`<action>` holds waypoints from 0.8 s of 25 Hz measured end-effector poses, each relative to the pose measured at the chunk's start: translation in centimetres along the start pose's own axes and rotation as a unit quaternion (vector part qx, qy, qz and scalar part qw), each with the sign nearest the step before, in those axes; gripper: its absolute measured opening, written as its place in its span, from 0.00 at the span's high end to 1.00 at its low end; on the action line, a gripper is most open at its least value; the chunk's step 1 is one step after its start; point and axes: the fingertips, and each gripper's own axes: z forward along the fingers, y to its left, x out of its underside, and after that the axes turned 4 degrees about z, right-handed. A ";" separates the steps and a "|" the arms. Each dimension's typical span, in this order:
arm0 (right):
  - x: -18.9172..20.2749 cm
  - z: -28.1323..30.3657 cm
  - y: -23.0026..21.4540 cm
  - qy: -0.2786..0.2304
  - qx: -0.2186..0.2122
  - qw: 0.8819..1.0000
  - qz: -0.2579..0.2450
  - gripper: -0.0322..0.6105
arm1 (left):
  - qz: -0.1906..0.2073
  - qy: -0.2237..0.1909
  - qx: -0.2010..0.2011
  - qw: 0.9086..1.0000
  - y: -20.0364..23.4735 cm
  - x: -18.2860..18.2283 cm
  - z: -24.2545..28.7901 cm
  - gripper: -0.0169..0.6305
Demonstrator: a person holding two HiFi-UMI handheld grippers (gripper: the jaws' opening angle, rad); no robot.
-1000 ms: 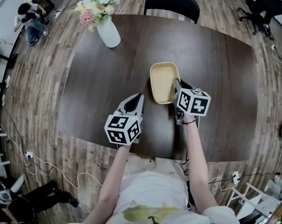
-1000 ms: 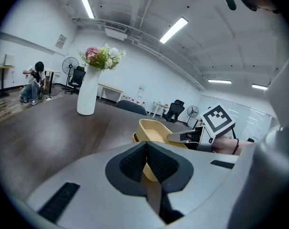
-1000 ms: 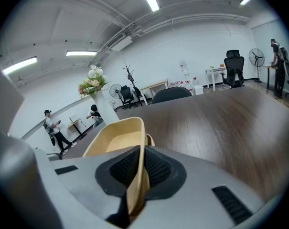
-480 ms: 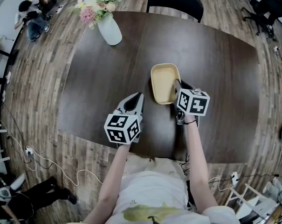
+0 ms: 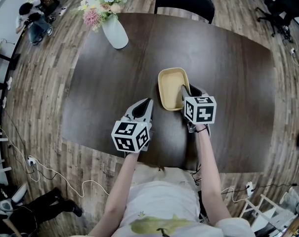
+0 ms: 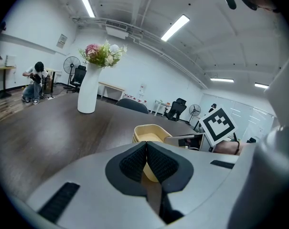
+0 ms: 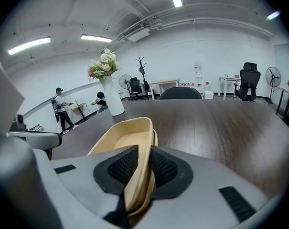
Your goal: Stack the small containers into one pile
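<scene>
Clamps right tongs (image 7: 138, 167) on stacked containers' (image 5: 171, 85) near wall, midway between tabletop (image 5: 114, 83) edges (jaws just easing wider). Holds left tongs (image 6: 146, 163) together, empty.

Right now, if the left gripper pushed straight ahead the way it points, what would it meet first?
Most likely the beige containers, dead ahead of the shut left gripper. It tilts downward, though, so the table could come first; depth is unclear.
</scene>
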 end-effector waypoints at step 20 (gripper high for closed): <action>-1.0 -5.1 0.6 -0.101 -0.033 0.994 0.010 0.82 | 0.051 -0.038 0.029 0.998 -2.7 -2.3 -0.6 0.94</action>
